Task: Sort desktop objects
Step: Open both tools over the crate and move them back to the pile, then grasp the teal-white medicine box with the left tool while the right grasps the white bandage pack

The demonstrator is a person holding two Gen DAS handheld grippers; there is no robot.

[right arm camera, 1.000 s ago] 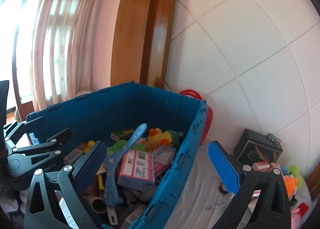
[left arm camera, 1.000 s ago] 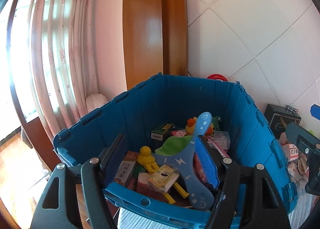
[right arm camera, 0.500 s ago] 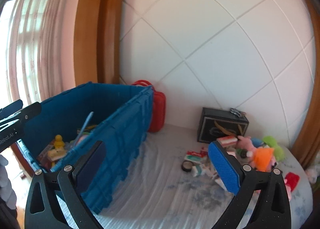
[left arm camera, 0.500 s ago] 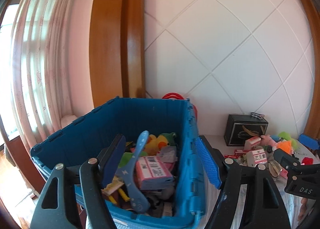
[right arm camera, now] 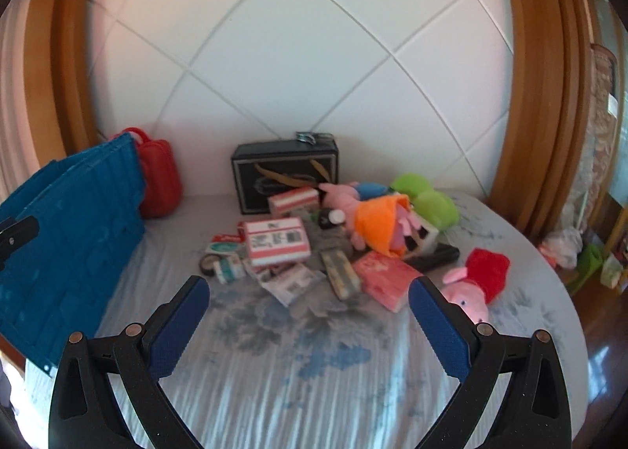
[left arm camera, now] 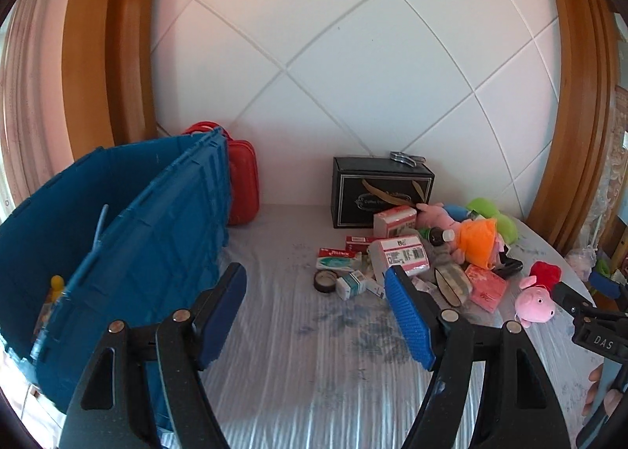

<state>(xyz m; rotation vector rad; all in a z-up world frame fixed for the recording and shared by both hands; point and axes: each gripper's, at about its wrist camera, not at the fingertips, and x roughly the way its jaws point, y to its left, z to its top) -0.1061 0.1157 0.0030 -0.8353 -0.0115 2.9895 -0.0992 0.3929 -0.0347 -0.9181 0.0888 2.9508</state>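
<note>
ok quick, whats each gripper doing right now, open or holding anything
Left gripper: open, nothing between its pads.
Right gripper: open, nothing between its pads.

The crate (left arm camera: 129, 213) is deep blue; the case (left arm camera: 243, 190) behind it is red. The desk (right arm camera: 314, 370) wears a pale cloth with smudgy blue-grey blooms. The box (right arm camera: 284, 170) is black with a gold motif, perhaps feathers. Plush toys show pink (right arm camera: 471, 292) with red, orange (right arm camera: 380, 221), and lime green (right arm camera: 428, 198). A packet (right arm camera: 386, 280) is pink. Both grippers' fingers (right arm camera: 176, 323) carry blue pads.
</note>
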